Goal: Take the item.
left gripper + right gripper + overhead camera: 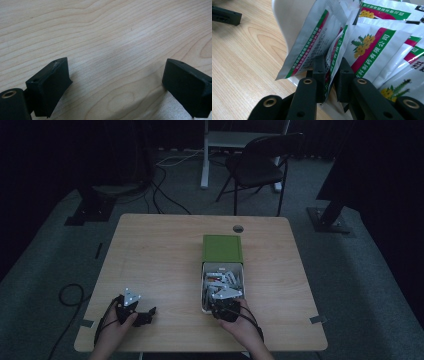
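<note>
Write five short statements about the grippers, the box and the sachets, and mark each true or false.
1. The right gripper is shut on a sachet. True.
2. The left gripper holds a sachet. False: its jaws stand open over the bare table.
3. The white box holds many sachets. True.
4. The green lid covers the white box. False: it lies beside the box, at its far end.
5. The left gripper is inside the box. False: it rests on the table, apart from it.
</note>
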### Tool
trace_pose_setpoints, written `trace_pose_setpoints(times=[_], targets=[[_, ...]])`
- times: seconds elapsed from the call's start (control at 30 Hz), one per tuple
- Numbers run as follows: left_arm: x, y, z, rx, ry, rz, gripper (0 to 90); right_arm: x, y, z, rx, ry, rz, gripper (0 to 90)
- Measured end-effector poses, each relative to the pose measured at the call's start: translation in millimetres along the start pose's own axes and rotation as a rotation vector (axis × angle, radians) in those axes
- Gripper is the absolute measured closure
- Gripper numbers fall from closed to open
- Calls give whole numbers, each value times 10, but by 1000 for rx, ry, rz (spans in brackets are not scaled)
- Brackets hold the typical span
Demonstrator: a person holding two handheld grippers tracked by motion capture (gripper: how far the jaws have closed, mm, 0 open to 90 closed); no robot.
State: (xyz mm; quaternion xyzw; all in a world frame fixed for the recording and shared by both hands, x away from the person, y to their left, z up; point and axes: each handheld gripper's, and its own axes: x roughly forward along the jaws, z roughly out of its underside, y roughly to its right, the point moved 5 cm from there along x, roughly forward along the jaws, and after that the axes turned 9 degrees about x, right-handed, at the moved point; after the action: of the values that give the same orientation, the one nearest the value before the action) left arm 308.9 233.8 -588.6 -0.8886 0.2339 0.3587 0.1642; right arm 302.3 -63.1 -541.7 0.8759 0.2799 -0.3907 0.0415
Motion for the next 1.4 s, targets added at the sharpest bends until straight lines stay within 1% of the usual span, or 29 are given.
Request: trace_pose_setpoints(times=[0.07,0.17,0.23,0.3,0.53,0.6,0.67,0.8,0.87,0.93,1.03,1.2,1.4], targets=[[0,0,0,0,0,0,82,-13,10,0,29,7,-6,809],[0,0,0,0,0,0,82,-32,26,2,58,14,-19,812],[0,0,0,0,0,0,82,-50,31,-3,58,16,-19,812],[0,0,0,0,0,0,82,-75,37,-19,70,23,-21,813],[-1,-1,1,1,-1,0,82,-187,74,-122,82,69,-22,816],[0,-1,1,1,-1,0,82,-218,83,-148,96,78,-31,817],[-1,-1,0,1,-1,0,82,-248,99,-175,100,90,-29,818],[0,-1,1,1,-1,0,82,-299,120,-217,131,110,-54,818],[0,-1,1,1,-1,0,82,-323,125,-236,131,115,-56,819],[0,-1,0,1,-1,0,82,-348,132,-257,118,121,-50,819],[-1,-1,0,1,-1,1,82,-382,139,-293,113,134,-48,819],[0,-1,0,0,-1,0,82,-464,163,-360,137,162,-59,819],[0,-1,0,0,-1,0,82,-564,230,-431,153,202,-62,820]])
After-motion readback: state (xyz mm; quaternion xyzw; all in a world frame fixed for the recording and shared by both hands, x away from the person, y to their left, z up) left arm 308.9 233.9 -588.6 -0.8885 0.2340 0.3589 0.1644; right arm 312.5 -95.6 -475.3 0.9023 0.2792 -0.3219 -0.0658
